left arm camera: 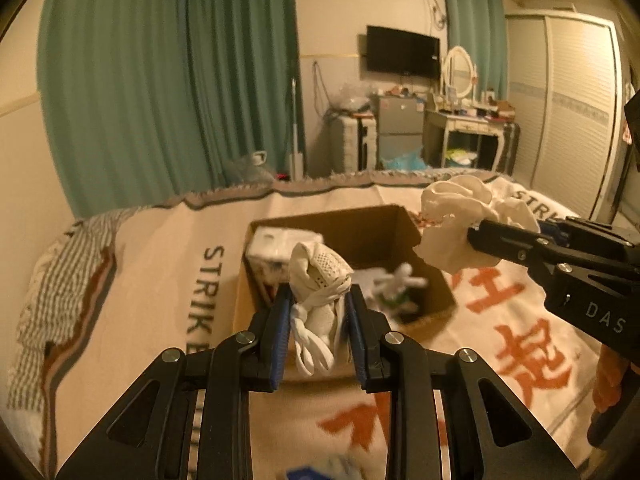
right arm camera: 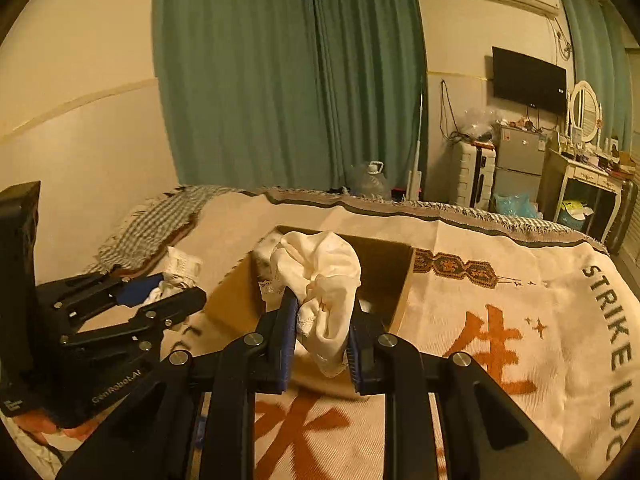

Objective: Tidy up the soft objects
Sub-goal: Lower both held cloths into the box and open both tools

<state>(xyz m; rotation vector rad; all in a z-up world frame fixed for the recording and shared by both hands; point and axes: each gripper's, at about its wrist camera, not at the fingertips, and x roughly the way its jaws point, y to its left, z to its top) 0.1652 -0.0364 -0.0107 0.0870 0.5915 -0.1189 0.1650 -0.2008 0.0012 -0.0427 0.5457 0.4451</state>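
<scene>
Bed (left arm camera: pixel 160 240) draped in a cream blanket (right arm camera: pixel 500 280) with orange characters and dark lettering. Teal curtains (right arm camera: pixel 280 80) behind, TV (left arm camera: pixel 402 50) on the far wall.

Open cardboard box (left arm camera: pixel 360 224) on the blanket, in the middle of the bed. Inside, a white packet (left arm camera: pixel 276 248) against the left wall and a small white figure (left arm camera: pixel 396 280), possibly a plush toy, too blurred to tell.

Right gripper (right arm camera: pixel 322 336) closed on a crumpled cream cloth (right arm camera: pixel 320 276), bunched between the blue pads (right arm camera: pixel 290 320) and spilling above and below them. Held up in the air at the box's near right corner, seen from the left wrist view as a ruffled wad (left arm camera: pixel 460 216) clear of the blanket.

Left gripper (left arm camera: pixel 318 320) clamped on a white sock (left arm camera: pixel 316 280) with a mesh patch, folded over, loose ends hanging down between the fingers. Held above the near edge of the box, not touching the cardboard.

Both grippers side by side, near each other, each narrowed only as far as its bundle allows.
</scene>
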